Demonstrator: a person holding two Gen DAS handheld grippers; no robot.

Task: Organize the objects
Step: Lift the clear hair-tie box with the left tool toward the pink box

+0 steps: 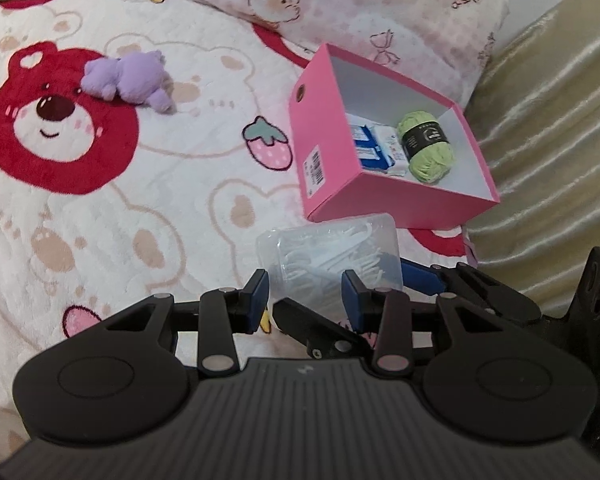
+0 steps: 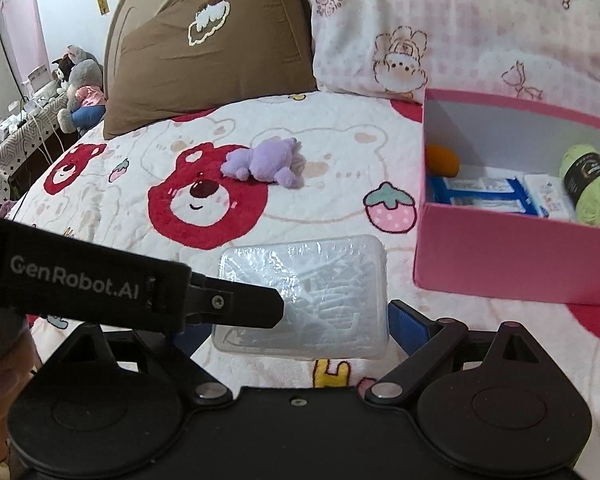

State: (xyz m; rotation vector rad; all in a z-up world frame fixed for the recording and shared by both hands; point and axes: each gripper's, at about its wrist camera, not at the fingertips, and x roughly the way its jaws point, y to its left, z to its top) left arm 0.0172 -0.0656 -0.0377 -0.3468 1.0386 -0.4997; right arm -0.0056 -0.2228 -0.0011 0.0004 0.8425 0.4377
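Both pairs of fingers were closed on one clear case (image 2: pixel 304 296) of small white picks: the left gripper (image 1: pixel 305 298) narrowly, on one end; the right gripper (image 2: pixel 300 330) wider, across its sides. It hung above the bed (image 1: pixel 148 208), just short of the pink box (image 1: pixel 384 200) by the bed's right edge. Slick plastic shared between two hands could likely twist loose if they drifted apart — or clip the box's near wall. Open room remained beside the yarn (image 1: pixel 426 146); the purple toy (image 1: pixel 130 80) lay well clear.
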